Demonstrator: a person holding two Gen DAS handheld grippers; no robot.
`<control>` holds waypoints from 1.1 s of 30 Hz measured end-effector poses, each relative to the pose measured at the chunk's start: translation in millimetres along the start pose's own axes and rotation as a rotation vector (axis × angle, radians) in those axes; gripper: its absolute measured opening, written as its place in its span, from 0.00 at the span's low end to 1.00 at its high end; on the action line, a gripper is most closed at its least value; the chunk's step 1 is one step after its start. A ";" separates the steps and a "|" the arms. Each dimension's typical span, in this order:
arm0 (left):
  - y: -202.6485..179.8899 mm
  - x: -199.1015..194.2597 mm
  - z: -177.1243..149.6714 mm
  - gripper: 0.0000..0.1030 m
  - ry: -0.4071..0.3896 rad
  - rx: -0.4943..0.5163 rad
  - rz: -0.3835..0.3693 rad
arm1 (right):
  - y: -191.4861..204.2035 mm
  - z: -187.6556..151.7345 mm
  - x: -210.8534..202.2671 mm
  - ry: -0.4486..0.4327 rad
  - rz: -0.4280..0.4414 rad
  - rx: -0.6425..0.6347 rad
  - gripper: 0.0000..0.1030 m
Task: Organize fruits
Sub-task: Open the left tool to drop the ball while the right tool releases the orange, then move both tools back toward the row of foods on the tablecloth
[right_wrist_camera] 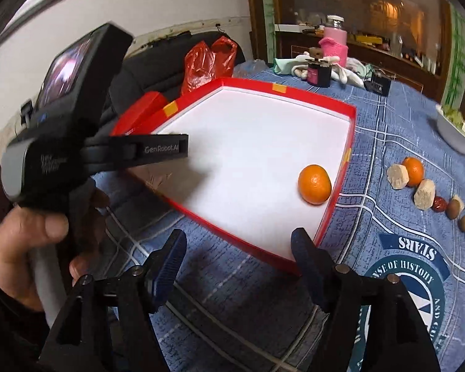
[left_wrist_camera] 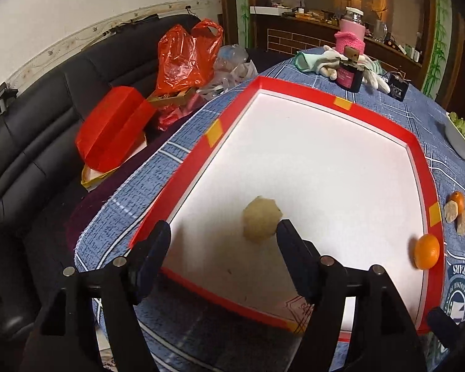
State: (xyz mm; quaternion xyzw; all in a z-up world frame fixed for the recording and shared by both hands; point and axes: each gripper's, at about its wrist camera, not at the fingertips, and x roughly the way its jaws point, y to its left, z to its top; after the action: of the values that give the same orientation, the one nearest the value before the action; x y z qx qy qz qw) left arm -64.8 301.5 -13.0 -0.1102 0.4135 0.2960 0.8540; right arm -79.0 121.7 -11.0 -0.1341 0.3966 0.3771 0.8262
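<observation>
A red-rimmed tray [left_wrist_camera: 198,155] with a white floor lies on the blue tablecloth. On its floor sits a pale yellow peeled fruit [left_wrist_camera: 262,220], just off the right fingertip of my left gripper [left_wrist_camera: 223,232], which stands open and holds nothing. An orange [left_wrist_camera: 427,251] rests in the tray's near right corner. My right gripper [right_wrist_camera: 238,241] hangs open over the tray's near edge, with the orange [right_wrist_camera: 314,183] a little beyond it and untouched. In the right wrist view the left tool hides the pale fruit.
Right of the tray [right_wrist_camera: 352,130], a row lies on the cloth: another orange [right_wrist_camera: 414,170], two pale chunks [right_wrist_camera: 424,193], a red date [right_wrist_camera: 440,204] and brown nuts [right_wrist_camera: 454,209]. A white bowl [right_wrist_camera: 455,136], dark jar [right_wrist_camera: 318,74] and gloves stand further back. Red bags [left_wrist_camera: 186,55] fill the black sofa at left.
</observation>
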 end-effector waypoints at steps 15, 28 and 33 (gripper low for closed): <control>-22.4 -41.2 3.0 0.70 -0.119 0.052 -0.027 | -39.7 -6.6 -44.7 -0.119 0.125 0.170 0.73; -152.4 -92.4 -42.1 0.70 -0.132 0.340 -0.326 | -254.5 -89.1 -124.0 -0.115 -0.311 0.573 0.73; -185.9 -92.3 -62.7 0.70 -0.089 0.408 -0.362 | -295.1 -98.3 -138.7 -0.113 -0.398 0.608 0.71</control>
State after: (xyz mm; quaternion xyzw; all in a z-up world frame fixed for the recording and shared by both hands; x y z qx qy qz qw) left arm -38.7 87.3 8.0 0.0049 0.4002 0.0538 0.9148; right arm 26.1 -201.7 7.3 0.0643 0.4105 0.0808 0.9060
